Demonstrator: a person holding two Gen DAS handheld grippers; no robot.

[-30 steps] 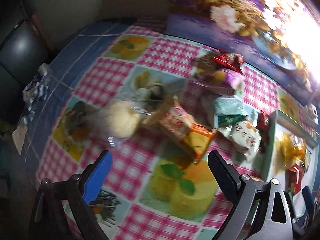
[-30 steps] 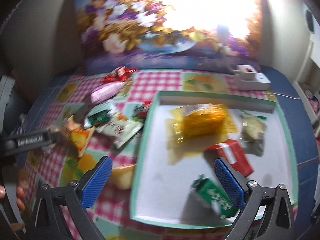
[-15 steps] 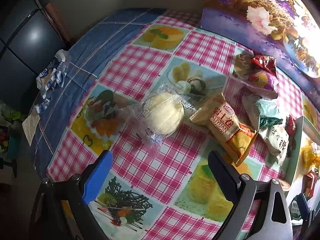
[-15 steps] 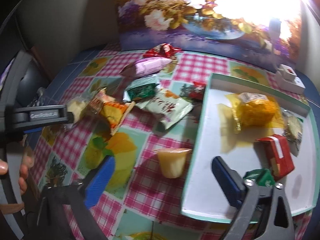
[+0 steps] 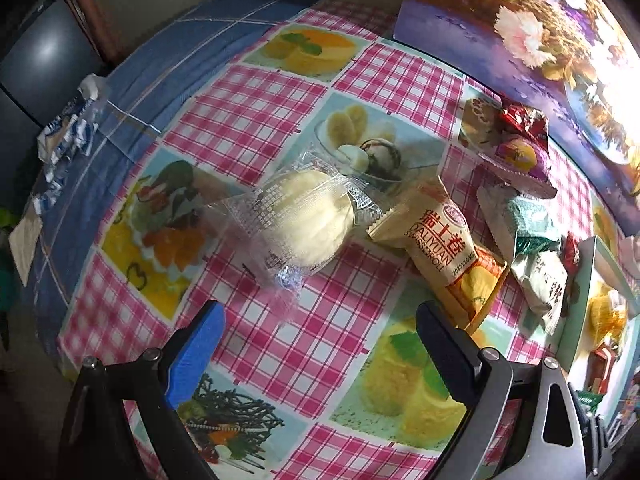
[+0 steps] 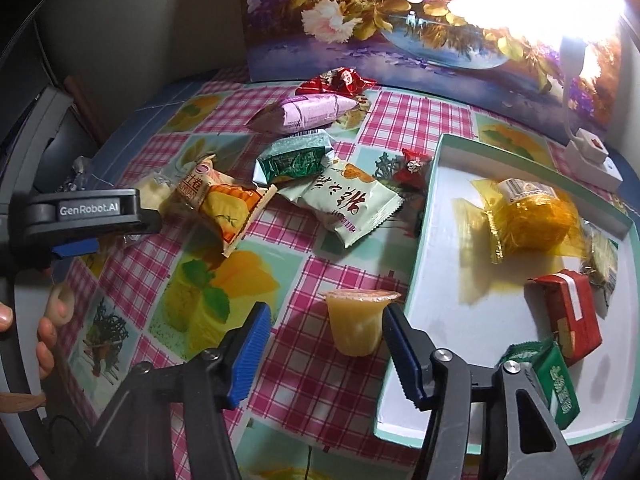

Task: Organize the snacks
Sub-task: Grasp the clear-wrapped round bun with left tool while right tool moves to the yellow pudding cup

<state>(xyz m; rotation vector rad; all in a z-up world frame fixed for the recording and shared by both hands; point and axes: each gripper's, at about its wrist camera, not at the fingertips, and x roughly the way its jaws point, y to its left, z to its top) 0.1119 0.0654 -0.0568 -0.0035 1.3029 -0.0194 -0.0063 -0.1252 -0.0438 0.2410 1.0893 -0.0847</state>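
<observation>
Because the tray (image 6: 434, 184) sits at our right with several snacks already inside it, we work the loose packets on the checked tablecloth (image 6: 352, 128) from two sides at once. Our right gripper (image 6: 326, 354) is set low over the jelly cup (image 6: 358, 326), which stands upright on the cloth just beside the tray's near-left wall. Its jaws are closing, with the cup between them: the right pad looks to be at the cup's rim while the left pad stands clear of it, so we judge that the cup is not yet gripped. We come at it this way because the cup is the nearest loose item to the tray and a short carry would finish it.

Our left gripper (image 5: 316, 354) points steeply down at the cloth with its jaws wide apart and nothing in them. Just beyond its tips lies the pale bun in a clear wrapper (image 5: 304, 216), and to its right the Swiss roll packet (image 5: 444, 252), the two nearly touching. We judge the bun to be the left hand's aim, since it lies nearly in line with the open jaws. The crinkled clear film may slip or fold when pinched, so we would take the bun's body and not its loose end.
</observation>
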